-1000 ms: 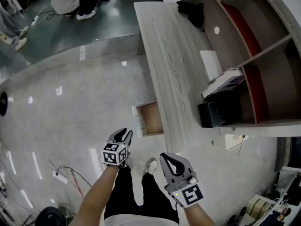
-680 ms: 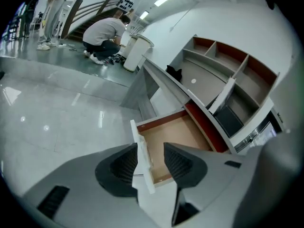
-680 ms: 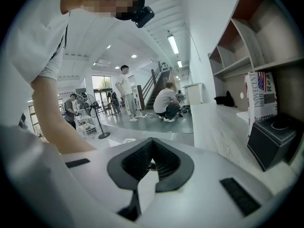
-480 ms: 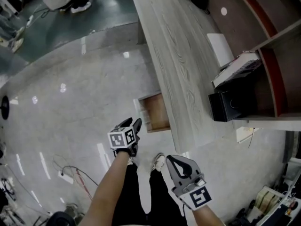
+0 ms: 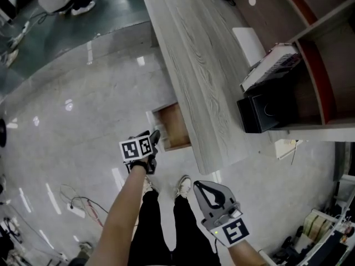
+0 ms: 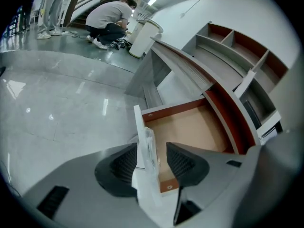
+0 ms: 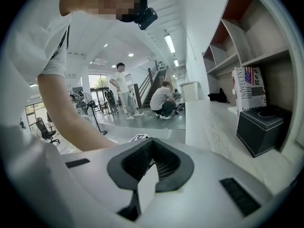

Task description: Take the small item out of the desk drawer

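The pale grey wood-grain worktop [image 5: 194, 65] has a shallow drawer with a tan floor [image 6: 190, 127] pulled out from under its long front edge, near the corner closest to the person. The left tool [image 6: 153, 160] straddles the drawer's white front panel [image 6: 138, 122], one ribbed pad on each side. Its jaws are opening and no longer squeeze the panel, which suggests the pull is done and the tool is letting go to free itself for reaching inside. The part of the drawer floor in view is bare, so I cannot place the small item, which may lie deeper under the worktop. The right tool [image 7: 152, 146] hangs low by the person's leg, jaws pressed together on nothing, apparently kept clear.
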Action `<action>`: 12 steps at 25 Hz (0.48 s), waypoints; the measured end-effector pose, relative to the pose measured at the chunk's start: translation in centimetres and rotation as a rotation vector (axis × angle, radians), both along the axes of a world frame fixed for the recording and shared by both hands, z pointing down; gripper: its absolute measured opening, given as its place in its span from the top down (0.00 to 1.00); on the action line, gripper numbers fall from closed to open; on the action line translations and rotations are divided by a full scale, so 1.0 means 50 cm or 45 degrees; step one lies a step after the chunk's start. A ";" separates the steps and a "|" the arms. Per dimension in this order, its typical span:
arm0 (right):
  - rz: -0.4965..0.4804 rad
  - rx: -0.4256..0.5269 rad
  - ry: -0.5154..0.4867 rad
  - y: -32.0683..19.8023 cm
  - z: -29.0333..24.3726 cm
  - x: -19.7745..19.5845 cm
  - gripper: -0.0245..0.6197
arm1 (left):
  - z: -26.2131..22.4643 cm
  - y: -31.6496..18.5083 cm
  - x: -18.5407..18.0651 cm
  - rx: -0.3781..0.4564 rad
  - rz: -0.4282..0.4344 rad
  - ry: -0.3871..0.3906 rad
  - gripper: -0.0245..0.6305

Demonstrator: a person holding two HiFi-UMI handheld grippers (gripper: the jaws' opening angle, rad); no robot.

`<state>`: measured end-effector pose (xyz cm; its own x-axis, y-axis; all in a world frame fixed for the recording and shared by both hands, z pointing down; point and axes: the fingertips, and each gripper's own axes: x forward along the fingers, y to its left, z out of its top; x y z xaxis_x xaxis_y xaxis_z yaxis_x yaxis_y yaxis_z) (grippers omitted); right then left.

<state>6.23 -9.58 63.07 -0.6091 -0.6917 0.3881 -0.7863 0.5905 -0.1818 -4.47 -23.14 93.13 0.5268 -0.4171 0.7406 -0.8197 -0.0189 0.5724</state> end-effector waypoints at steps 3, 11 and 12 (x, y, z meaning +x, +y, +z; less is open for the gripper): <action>-0.005 -0.003 0.002 0.004 0.010 0.001 0.93 | 0.009 -0.002 0.011 -0.020 0.023 0.003 0.65; 0.005 -0.015 -0.005 0.014 0.021 0.001 0.93 | 0.022 0.009 0.002 -0.073 0.044 -0.101 0.77; 0.005 -0.016 -0.004 0.015 0.021 0.001 0.93 | 0.020 0.011 0.000 -0.072 0.046 -0.109 0.80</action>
